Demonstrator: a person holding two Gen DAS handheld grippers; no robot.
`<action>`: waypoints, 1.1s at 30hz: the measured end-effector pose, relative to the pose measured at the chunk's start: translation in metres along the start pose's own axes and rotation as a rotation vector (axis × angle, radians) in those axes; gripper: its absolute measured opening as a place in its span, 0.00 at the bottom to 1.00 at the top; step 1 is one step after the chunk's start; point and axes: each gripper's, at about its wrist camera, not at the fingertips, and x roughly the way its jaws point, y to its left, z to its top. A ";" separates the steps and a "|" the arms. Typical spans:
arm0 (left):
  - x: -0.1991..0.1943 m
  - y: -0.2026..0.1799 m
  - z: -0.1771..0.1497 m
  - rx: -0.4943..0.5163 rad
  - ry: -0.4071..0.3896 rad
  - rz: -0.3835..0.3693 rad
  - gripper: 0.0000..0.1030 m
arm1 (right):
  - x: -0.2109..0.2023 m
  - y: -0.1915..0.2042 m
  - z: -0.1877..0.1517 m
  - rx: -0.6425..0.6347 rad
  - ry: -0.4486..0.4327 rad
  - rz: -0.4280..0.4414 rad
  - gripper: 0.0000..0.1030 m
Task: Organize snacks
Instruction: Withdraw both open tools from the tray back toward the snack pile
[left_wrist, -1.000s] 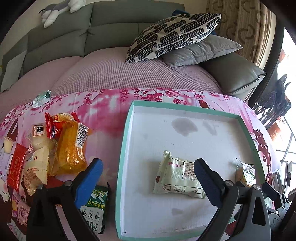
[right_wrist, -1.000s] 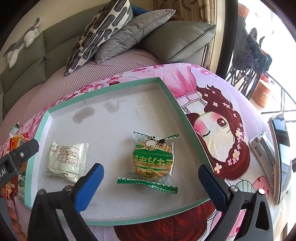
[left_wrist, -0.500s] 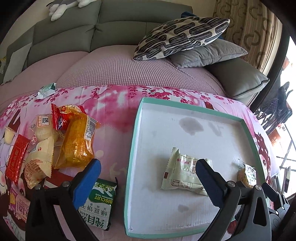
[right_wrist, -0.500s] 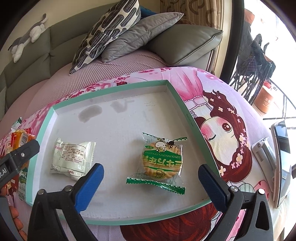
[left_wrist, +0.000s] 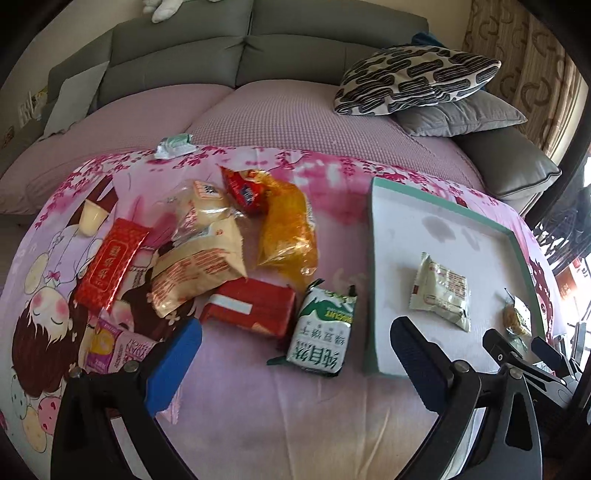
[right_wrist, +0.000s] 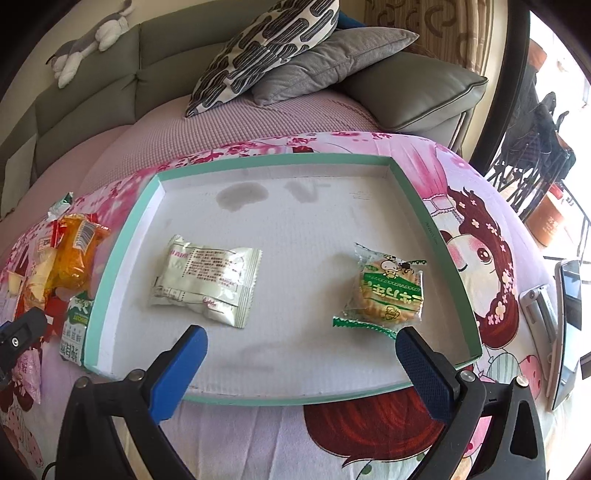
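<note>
Above snack pile (left_wrist: 229, 251), left gripper (left_wrist: 295, 354) fingers wide, empty; right gripper (right_wrist: 301, 363) over tray (right_wrist: 125, 236), wide, empty.

A teal-rimmed white tray (right_wrist: 122, 236) sits on a pink cartoon-print cloth (left_wrist: 280, 406) beside an orange packet (left_wrist: 288, 236).
</note>
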 end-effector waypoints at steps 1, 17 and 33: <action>-0.002 0.008 -0.002 -0.015 0.000 0.007 0.99 | -0.001 0.005 -0.001 -0.011 0.000 0.003 1.00; -0.024 0.117 -0.024 -0.236 -0.009 0.140 0.99 | -0.024 0.094 -0.012 -0.108 -0.059 0.209 1.00; 0.013 0.128 -0.033 -0.270 0.078 0.102 0.99 | -0.024 0.154 -0.015 -0.194 -0.062 0.315 0.77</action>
